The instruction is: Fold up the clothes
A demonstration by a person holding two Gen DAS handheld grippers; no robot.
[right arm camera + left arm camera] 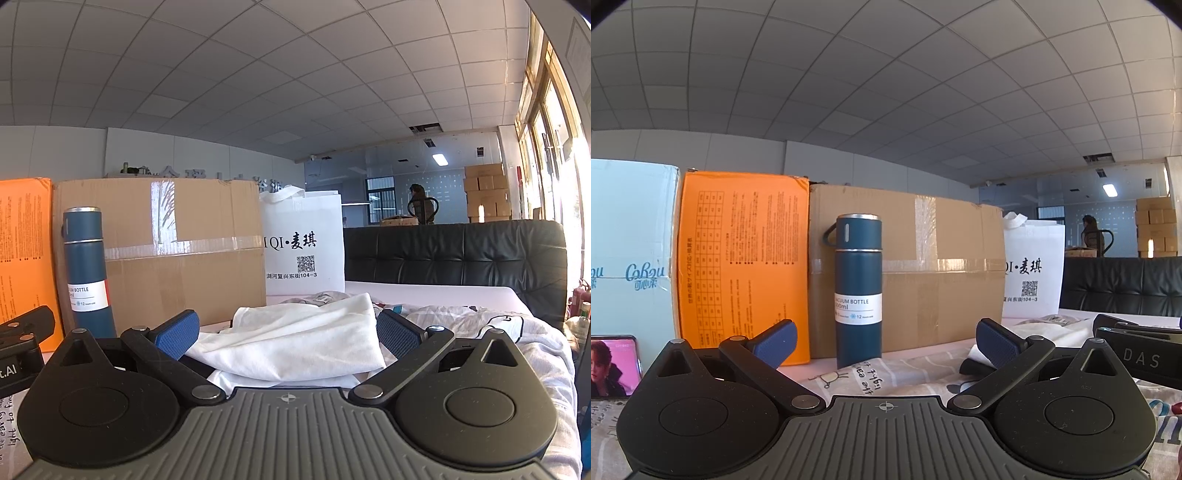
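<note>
Two hand-held grippers, left hand-held gripper (pixel 884 341) and right hand-held gripper (pixel 287 330), sit wide and empty above a tabletop (pixel 424 291). A crumpled white garment (pixel 295 339) lies between the right one's fingers; folding apparently has yet to start, and pinching an edge looks next.

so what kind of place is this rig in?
Looks like an office doubling as a stockroom, not a home: tiled drop ceiling, stacked cartons by a glass partition, a black sofa. The clothes lie on a table with boxes along its far edge.
</note>
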